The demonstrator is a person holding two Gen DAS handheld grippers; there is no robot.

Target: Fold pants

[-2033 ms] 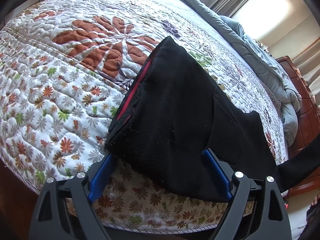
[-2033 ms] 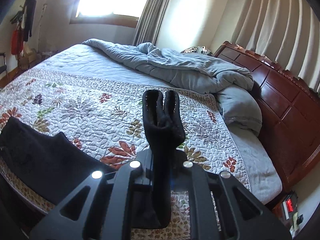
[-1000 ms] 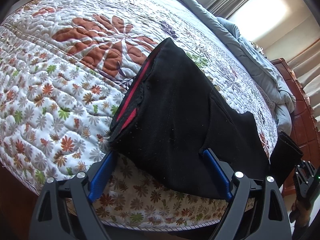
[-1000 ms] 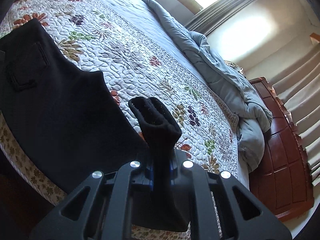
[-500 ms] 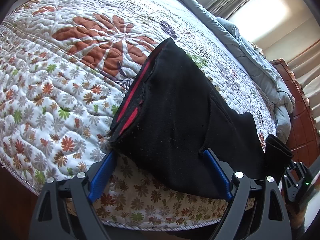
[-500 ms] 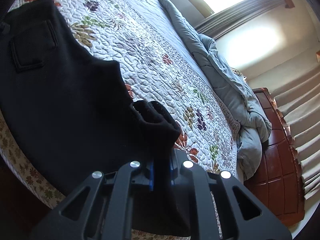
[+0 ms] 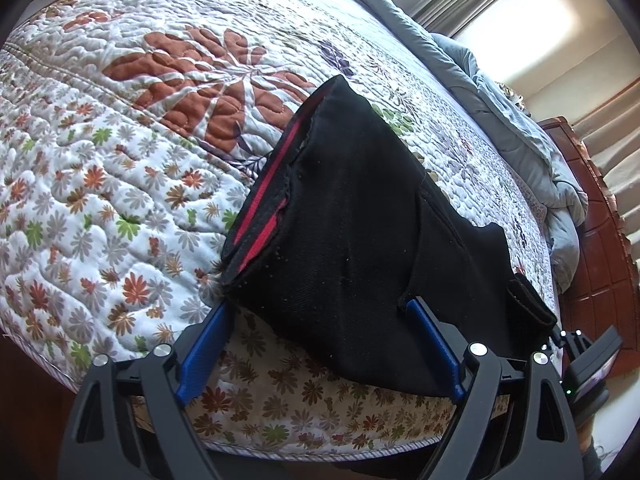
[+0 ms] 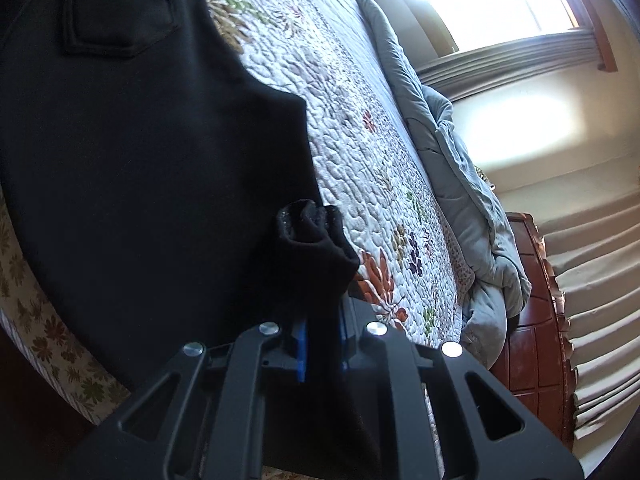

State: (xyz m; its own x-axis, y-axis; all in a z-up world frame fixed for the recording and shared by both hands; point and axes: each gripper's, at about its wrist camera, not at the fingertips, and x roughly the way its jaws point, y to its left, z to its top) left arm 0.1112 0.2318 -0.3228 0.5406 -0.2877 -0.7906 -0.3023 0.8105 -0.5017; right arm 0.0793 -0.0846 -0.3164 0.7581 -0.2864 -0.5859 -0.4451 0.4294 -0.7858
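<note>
On the quilt (image 7: 120,184), left claw (image 7: 320,312) gapes astride pants (image 7: 352,232); right claw (image 8: 322,340) pinches their cuffs (image 8: 312,228).

Floral quilted bedspread (image 7: 132,152) lies bare left of and beyond the black fabric pants (image 7: 360,216), giving unobstructed passage there. Beyond the pants on the far side, a rumpled grey-blue duvet (image 8: 472,200) and a red-brown wooden headboard (image 8: 532,320) block access.

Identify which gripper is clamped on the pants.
The right gripper: its blue fingers pinch a bunched cuff of the black pants. The left gripper is spread wide, gripping nothing.
</note>
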